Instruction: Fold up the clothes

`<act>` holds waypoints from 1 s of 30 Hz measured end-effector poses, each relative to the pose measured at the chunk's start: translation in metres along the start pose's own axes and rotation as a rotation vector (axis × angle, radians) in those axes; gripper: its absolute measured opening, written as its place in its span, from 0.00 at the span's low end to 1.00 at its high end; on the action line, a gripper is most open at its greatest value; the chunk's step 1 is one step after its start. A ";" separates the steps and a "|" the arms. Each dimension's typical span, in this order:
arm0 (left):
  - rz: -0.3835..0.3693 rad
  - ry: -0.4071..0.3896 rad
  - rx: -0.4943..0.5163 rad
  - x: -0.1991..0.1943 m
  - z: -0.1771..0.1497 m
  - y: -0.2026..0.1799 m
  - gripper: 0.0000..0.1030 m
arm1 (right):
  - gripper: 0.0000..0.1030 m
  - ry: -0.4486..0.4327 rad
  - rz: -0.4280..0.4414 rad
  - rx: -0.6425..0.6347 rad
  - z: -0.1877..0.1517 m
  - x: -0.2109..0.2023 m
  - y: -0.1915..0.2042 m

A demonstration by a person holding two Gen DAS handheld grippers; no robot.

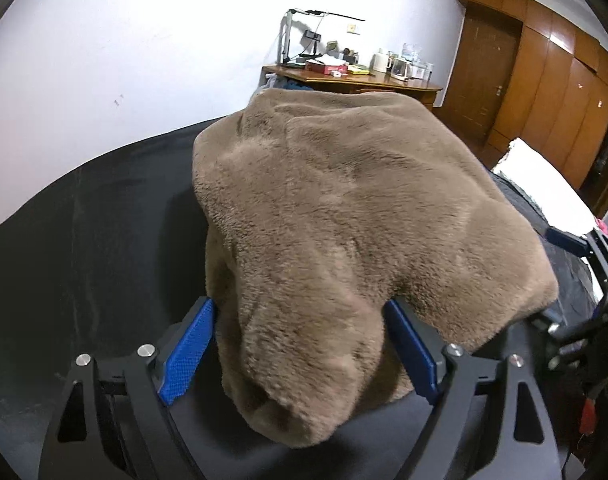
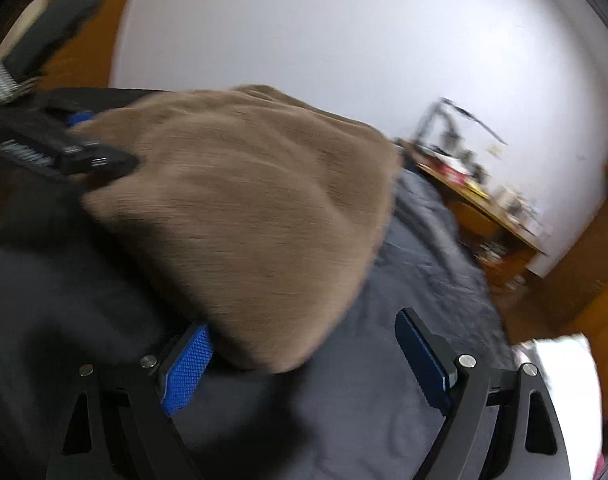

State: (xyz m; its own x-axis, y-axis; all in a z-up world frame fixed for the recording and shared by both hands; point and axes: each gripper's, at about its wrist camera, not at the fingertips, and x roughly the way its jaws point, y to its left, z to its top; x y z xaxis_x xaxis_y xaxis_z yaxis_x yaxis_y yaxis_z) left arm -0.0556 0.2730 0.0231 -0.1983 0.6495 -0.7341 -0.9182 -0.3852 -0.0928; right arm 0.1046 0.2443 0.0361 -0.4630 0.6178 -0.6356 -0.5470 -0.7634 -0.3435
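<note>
**Left gripper spread around fleece corner, right gripper spread and empty**

Left gripper (image 1: 300, 344): jaws spread wide, a rounded lobe of the brown fleece garment (image 1: 343, 208) lying between the blue pads (image 1: 188, 356). Fleece brushing or just beside both pads; no squeeze visible in the pile, so counted as released, not grasping. Garment folded into a thick bundle, resting on the dark bed cover (image 1: 84, 220), near corner lying between the fingers and reaching toward the camera.

Further right in the left wrist view: wooden desk (image 1: 351, 80) against the white wall (image 1: 124, 60), loaded with small items too small to identify, among them a white jug (image 1: 380, 61). Wooden wardrobe doors (image 1: 543, 80) at the right edge. Right gripper's blue pad and black frame (image 1: 571, 240) visible just past the garment's right edge.

Right gripper (image 2: 304, 356), right wrist view, heavily blurred: jaws spread wide, nothing clamped. Left pad (image 2: 188, 368) touching or just under the lower edge of the brown fleece garment (image 2: 244, 208); right pad (image 2: 421, 356) clear of it, over the dark bed cover (image 2: 403, 288). Left gripper's black body (image 2: 64, 156) at the garment's far left edge. Desk (image 2: 479, 204) and white wall (image 2: 343, 40) behind, at right.
</note>
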 end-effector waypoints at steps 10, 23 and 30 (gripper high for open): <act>-0.027 0.019 -0.021 0.013 -0.001 0.014 0.96 | 0.88 0.096 0.022 0.223 -0.014 0.012 -0.038; -0.114 0.036 -0.111 -0.003 0.003 0.033 0.97 | 0.89 -0.136 0.205 0.219 0.003 -0.052 -0.035; -0.136 -0.039 -0.147 -0.033 0.025 0.043 0.97 | 0.89 -0.229 0.263 0.165 0.038 -0.037 0.003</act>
State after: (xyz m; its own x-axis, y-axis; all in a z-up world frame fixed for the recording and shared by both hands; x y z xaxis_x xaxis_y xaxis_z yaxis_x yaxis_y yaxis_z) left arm -0.0976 0.2514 0.0601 -0.0920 0.7260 -0.6815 -0.8780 -0.3821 -0.2885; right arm 0.0933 0.2262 0.0853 -0.7360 0.4451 -0.5101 -0.4851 -0.8723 -0.0612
